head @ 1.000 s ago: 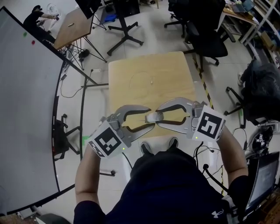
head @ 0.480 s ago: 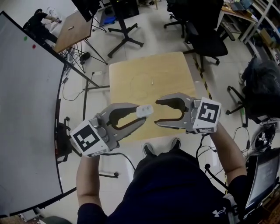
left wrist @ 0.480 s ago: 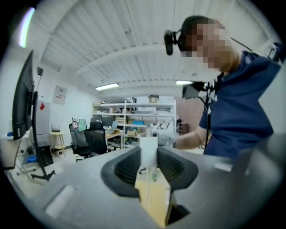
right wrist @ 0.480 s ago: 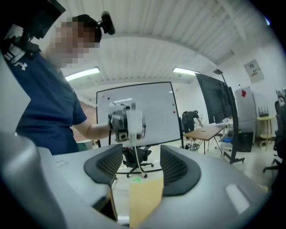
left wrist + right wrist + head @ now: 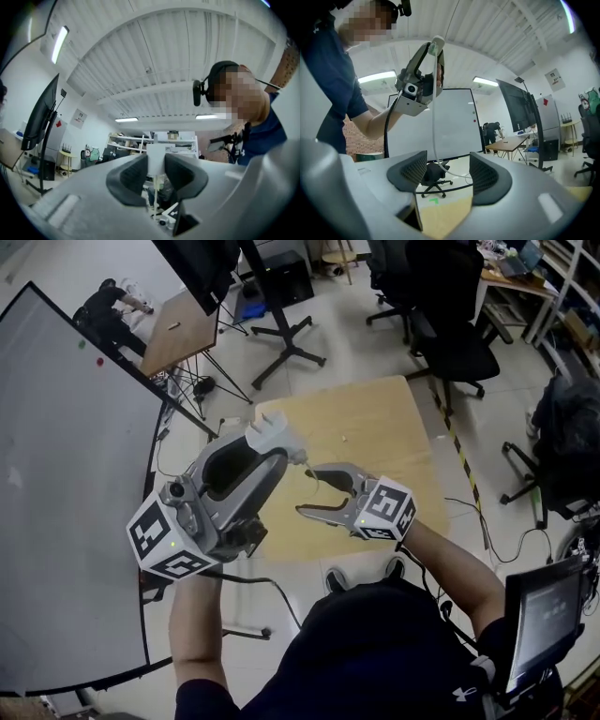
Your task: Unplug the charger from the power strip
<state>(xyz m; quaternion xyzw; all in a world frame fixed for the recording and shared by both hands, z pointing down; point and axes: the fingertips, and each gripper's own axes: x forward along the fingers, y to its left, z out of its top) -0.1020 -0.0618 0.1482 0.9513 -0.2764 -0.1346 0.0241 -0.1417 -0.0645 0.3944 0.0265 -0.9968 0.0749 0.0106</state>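
Observation:
My left gripper [image 5: 274,442] is raised high above the wooden table [image 5: 375,427] and is shut on a white charger [image 5: 267,430], whose block sits between the pads in the left gripper view [image 5: 155,159]. A thin white cable [image 5: 434,122] hangs down from the charger [image 5: 437,45]. My right gripper [image 5: 305,491] hovers lower, just right of the left one. Its jaws have just opened wide, and the pads [image 5: 487,174] press on nothing. In the right gripper view the cable runs past the gap between them. No power strip shows in any view.
A small white item [image 5: 344,438] lies on the table. A large whiteboard [image 5: 66,474] stands to the left. Beyond it are a second table [image 5: 183,329] and a monitor stand [image 5: 281,334]. Office chairs [image 5: 450,334] stand behind the table, and a screen [image 5: 539,615] at lower right.
The charger passed from the right gripper to the left. The right jaws opened and drew back. The left gripper then rose and swung left with the charger, its cable trailing below.

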